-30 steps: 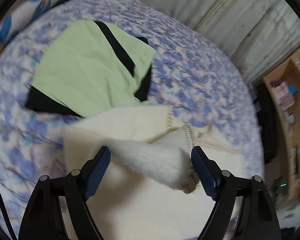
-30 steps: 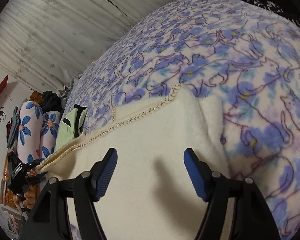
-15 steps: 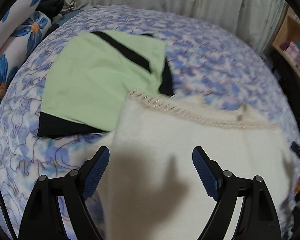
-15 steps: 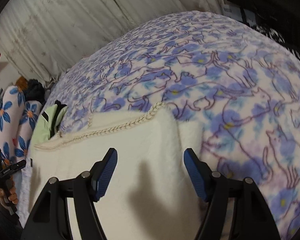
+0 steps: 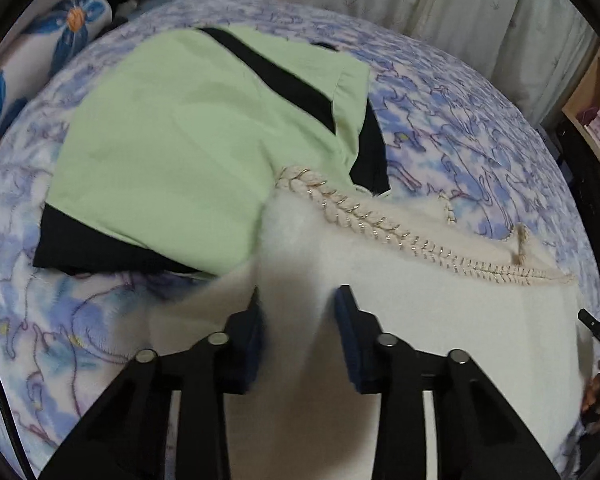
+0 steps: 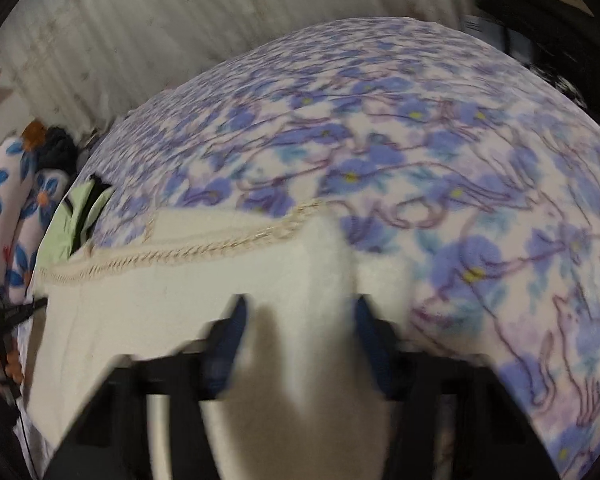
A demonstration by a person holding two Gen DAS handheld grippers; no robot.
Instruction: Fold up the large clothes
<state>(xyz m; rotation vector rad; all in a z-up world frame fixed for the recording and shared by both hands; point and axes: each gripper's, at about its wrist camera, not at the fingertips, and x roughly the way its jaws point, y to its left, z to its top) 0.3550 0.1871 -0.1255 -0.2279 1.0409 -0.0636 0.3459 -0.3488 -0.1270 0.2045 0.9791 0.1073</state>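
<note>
Two grippers, left point(image 5: 298, 308) and right point(image 6: 300, 316), have just closed, each pinching the cream garment point(image 5: 440, 320) on the floral bedspread point(image 6: 440, 152).

A cream garment point(image 5: 420, 320) with braided trim, a green-and-black garment point(image 5: 188, 152), and a blanket point(image 6: 420, 140) with seemingly blue-flower print.

Floral bed point(image 5: 440, 108): cream garment point(image 5: 440, 320), green-black garment point(image 5: 188, 140).

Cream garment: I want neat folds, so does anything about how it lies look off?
Yes. The cream garment overlaps the folded green and black garment at its braided corner, rather than lying clear on the floral blanket. Lifting it might drag the green one askew.
</note>
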